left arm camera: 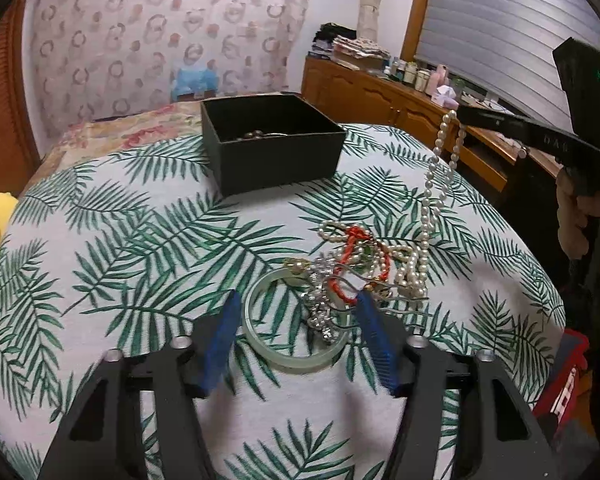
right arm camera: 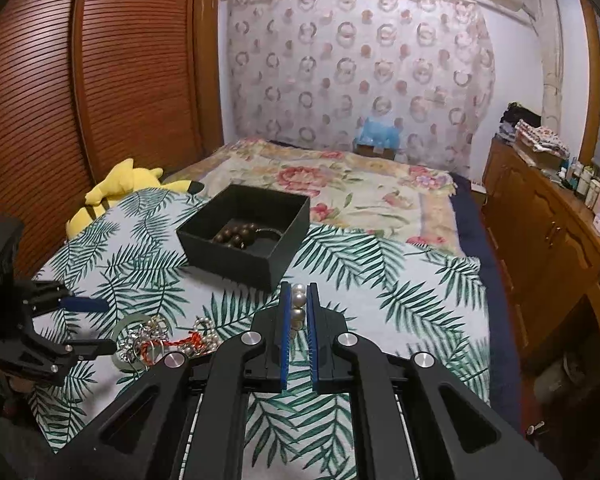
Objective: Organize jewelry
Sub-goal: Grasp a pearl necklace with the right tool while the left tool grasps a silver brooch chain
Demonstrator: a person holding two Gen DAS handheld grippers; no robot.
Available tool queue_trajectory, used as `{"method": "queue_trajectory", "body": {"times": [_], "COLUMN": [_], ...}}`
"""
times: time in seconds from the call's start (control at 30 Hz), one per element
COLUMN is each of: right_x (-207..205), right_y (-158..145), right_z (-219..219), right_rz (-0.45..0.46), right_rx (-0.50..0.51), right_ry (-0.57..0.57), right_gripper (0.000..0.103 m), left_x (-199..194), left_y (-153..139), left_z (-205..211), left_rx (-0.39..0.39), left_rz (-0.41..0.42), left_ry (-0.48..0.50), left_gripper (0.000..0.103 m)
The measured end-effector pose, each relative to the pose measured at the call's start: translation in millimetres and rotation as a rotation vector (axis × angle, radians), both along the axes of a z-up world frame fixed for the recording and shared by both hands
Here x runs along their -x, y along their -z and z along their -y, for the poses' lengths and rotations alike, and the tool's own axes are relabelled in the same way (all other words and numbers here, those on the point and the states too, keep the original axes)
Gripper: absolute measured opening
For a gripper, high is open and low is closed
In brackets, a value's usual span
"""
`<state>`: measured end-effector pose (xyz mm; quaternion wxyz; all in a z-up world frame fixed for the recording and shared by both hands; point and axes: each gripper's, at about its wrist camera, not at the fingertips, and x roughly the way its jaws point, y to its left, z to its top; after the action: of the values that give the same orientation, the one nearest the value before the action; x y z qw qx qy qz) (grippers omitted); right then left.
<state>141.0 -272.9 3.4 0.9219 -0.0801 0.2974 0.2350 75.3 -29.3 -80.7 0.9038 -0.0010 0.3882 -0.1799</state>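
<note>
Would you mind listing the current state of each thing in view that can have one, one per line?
Black box: open, no lid on it, dark beads inside.
Pearl necklace: partly lifted, upper end pinched, lower end on the pile.
Jade bangle: lying flat on the leaf-print cloth, under the tangle.
Red cord: tangled with the other jewelry.
Right gripper: shut on the pearl necklace.
Left gripper: open, fingers astride the bangle, not gripping.
</note>
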Motion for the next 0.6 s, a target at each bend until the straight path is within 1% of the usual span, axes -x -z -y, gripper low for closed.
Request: {"method": "queue_trajectory", "body": {"times": [0.03,0.07,0.1,0.2,0.33,0.37,0.4,0.43,0.5,0.6], "right_x": [0,0,0,-1,-1,0,0,0,0,1], "right_y": [-1,-1,-1,-1,-1,0,1,2,4,6], "right_z": [0,1,1,1,2,2,0,0,-1,-2], "right_rz": [0.001,0.002,0.002,0.0,-0.004,-0.005,-0.007,-0.008,-0.011,-0.015], "right_rx": [0.0,0.001,0.002,0.003,0.004,0.004,0.003,0.003,0.005,0.006], "right_ry": [0.001,0.002,0.003,0.002,-0.002,-0.004,-0.005,-0.007,-0.009,-0.01], "right_gripper": [0.008,0.008,0.008,0.008,0.008,0.008,0.008,0.008,0.008,0.008], "left_x": [-3,-5,-9,-15,-21,-22,-22,-22,-20,-14], "left_y": [2,3,6,11,16,17,17,17,16,9], "left_z": [2,3,4,8,14,14,13,12,12,9], "left_rx": [0.01,0.018,0.024,0.043,0.045,0.048,0.058,0.065,0.062,0.089], "left_rz": [-0.01,-0.018,-0.031,-0.05,-0.073,-0.076,-0.076,-0.076,-0.068,-0.047], "left_ry": [0.009,0.014,0.018,0.033,0.039,0.039,0.04,0.04,0.038,0.037], "left_gripper": [0.046,0.04,0.036,0.033,0.031,0.029,0.024,0.022,0.016,0.012]}}
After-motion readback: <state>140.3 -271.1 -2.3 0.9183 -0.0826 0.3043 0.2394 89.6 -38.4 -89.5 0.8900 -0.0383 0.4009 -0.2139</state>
